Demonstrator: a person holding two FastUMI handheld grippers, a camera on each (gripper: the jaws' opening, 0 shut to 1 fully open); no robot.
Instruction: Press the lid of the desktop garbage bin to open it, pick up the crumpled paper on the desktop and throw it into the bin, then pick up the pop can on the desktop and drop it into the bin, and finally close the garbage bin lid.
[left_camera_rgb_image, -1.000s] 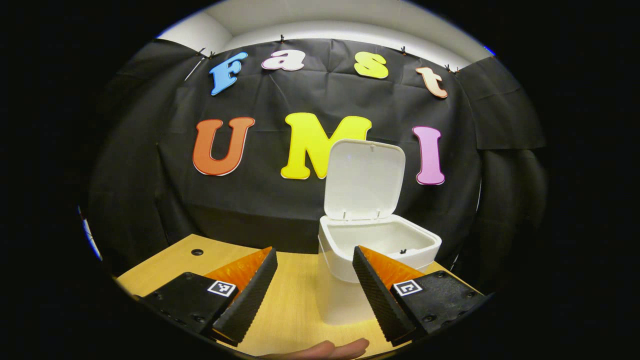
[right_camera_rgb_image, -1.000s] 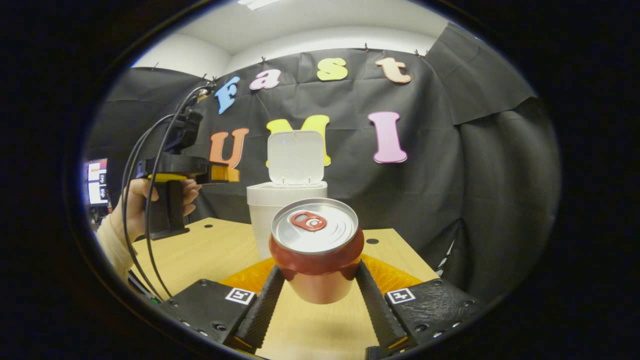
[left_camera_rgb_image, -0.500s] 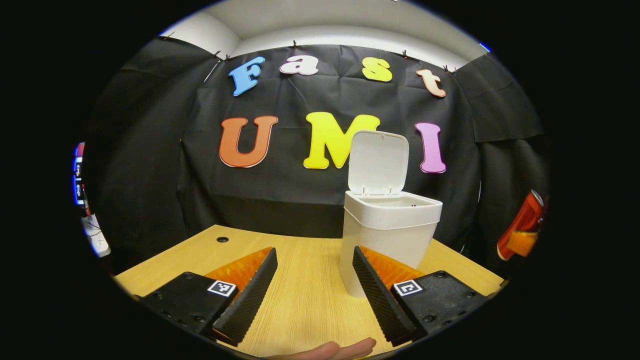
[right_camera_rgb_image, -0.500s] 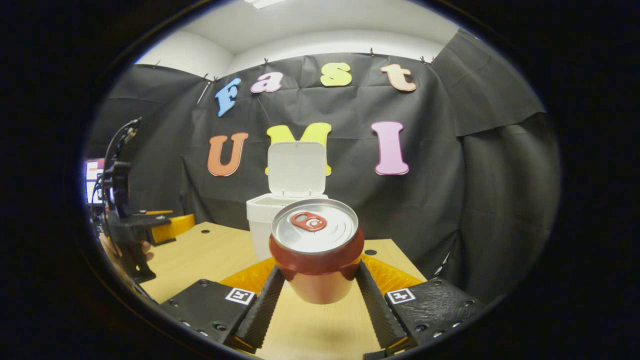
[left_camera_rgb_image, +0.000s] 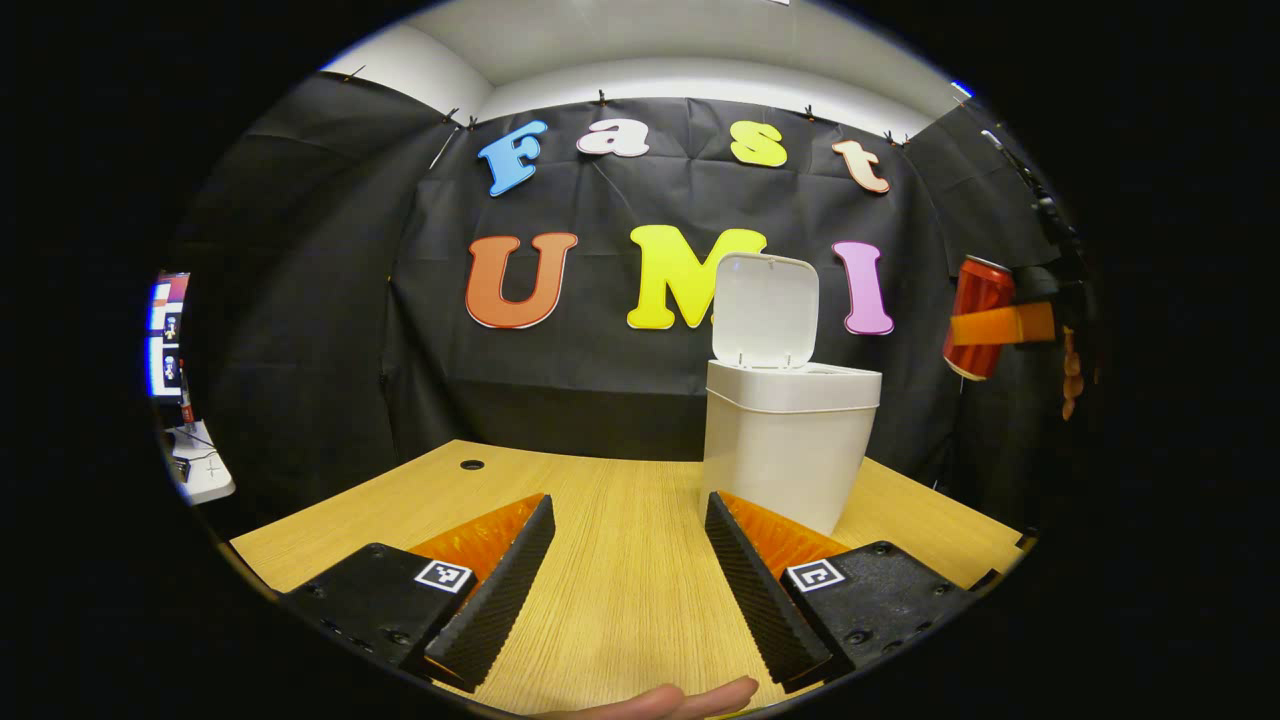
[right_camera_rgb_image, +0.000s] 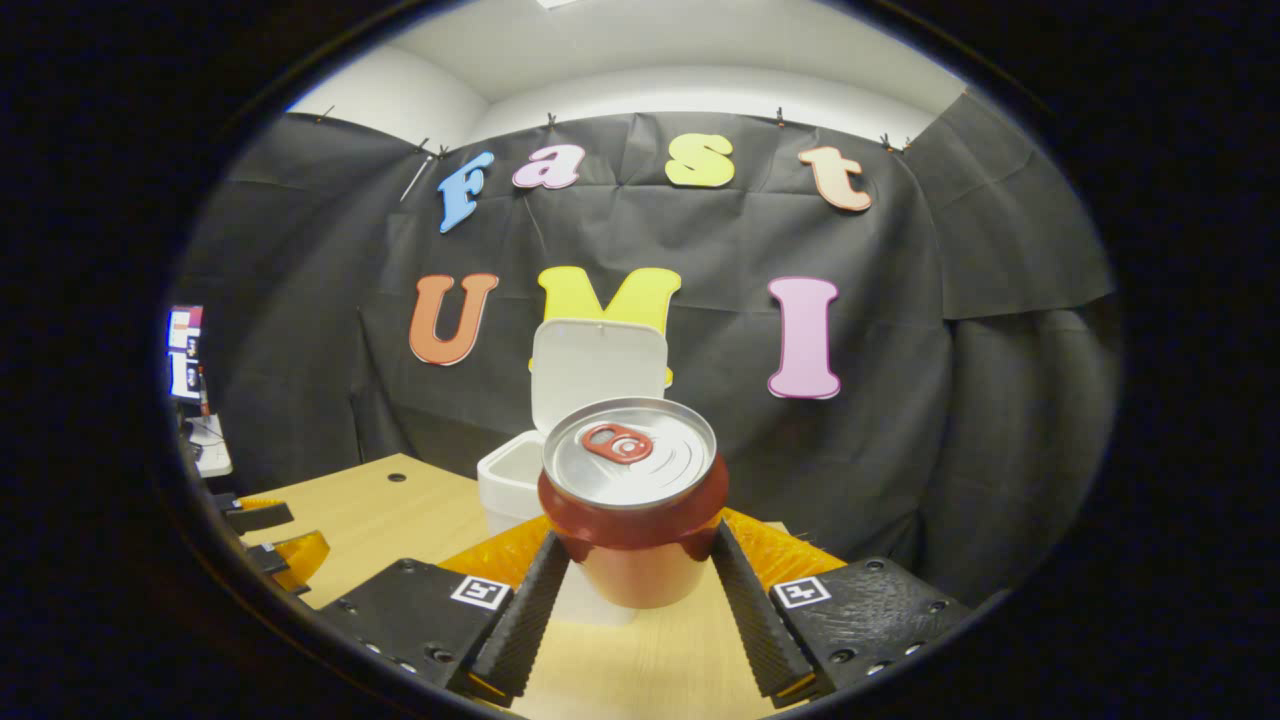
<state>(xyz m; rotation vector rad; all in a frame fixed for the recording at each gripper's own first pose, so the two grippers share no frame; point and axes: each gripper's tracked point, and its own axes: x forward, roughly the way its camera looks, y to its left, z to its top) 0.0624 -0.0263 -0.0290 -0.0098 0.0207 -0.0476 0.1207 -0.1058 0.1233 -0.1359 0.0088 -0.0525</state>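
Note:
The white desktop bin (left_camera_rgb_image: 790, 440) stands on the wooden table (left_camera_rgb_image: 600, 520) with its lid (left_camera_rgb_image: 765, 310) flipped upright. My left gripper (left_camera_rgb_image: 630, 580) hovers low over the table in front of the bin, open, with nothing between its fingers. At the right edge of the left gripper view the red pop can (left_camera_rgb_image: 978, 318) hangs in the air, higher than the bin's rim. In the right gripper view my right gripper (right_camera_rgb_image: 640, 545) is shut on that pop can (right_camera_rgb_image: 632, 500), upright with its silver top showing. Behind it are the bin (right_camera_rgb_image: 508, 480) and its lid (right_camera_rgb_image: 598, 365). The left gripper (right_camera_rgb_image: 265, 535) sits low at the left.
A cable hole (left_camera_rgb_image: 471, 464) marks the table's far left part. A screen (left_camera_rgb_image: 165, 335) and a white object (left_camera_rgb_image: 200, 470) sit beyond the table's left edge. A thumb (left_camera_rgb_image: 660, 700) shows at the bottom of the left gripper view. The black cloth wall stands close behind the bin.
My left gripper has pulled back and down from above the bin, still open. My right gripper has carried the can upward, so the bin now sits lower behind it.

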